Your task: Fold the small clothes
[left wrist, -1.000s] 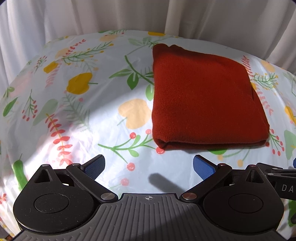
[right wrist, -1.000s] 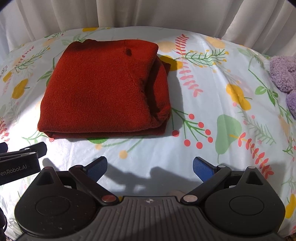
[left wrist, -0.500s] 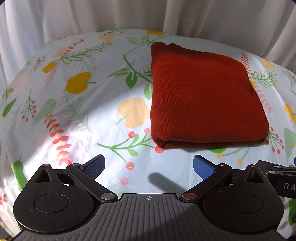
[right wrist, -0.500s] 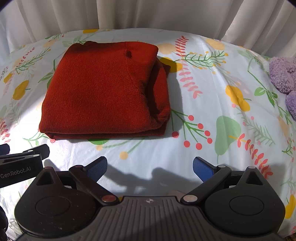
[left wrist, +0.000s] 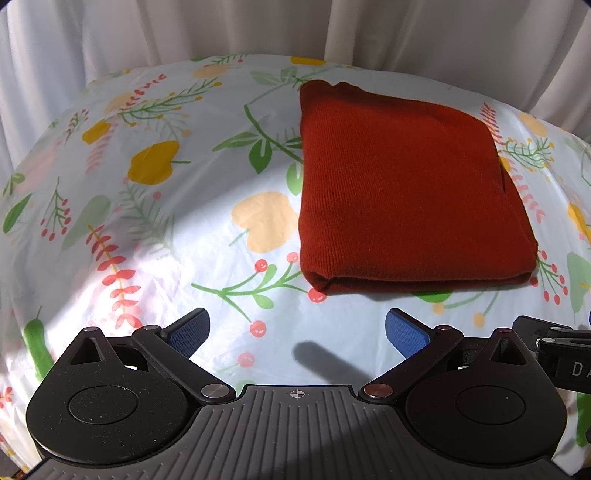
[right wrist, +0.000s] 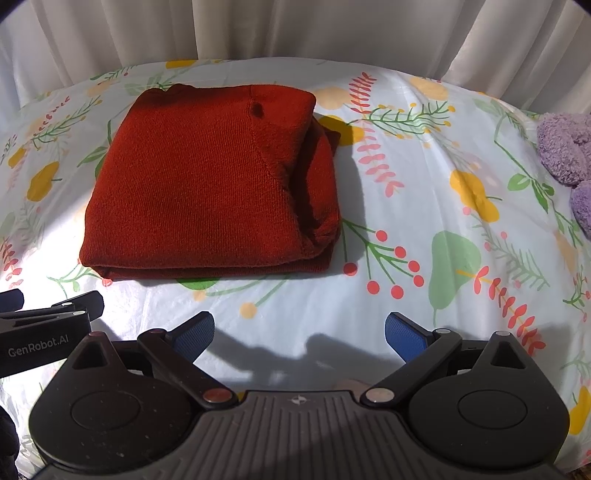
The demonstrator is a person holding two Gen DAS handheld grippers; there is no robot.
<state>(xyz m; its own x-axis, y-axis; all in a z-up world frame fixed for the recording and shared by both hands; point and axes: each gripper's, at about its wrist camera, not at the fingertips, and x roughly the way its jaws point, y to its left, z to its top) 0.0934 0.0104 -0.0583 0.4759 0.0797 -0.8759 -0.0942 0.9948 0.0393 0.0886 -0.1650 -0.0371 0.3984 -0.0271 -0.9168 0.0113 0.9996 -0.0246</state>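
A rust-red knit garment (left wrist: 406, 192) lies folded into a flat square on the floral tablecloth (left wrist: 166, 229); it also shows in the right wrist view (right wrist: 207, 184). My left gripper (left wrist: 297, 328) is open and empty, hovering near the front of the table, just short of the garment's near-left corner. My right gripper (right wrist: 299, 332) is open and empty, in front of the garment's near-right corner. Each gripper's body shows at the edge of the other's view.
A fluffy purple item (right wrist: 565, 155) lies at the far right of the table. White curtains (right wrist: 295, 29) hang behind the table. The tablecloth (right wrist: 424, 206) between garment and purple item is bare.
Both grippers have drawn back slightly from the garment, which sits a little farther away and higher in both views. The garment has not moved on the table.
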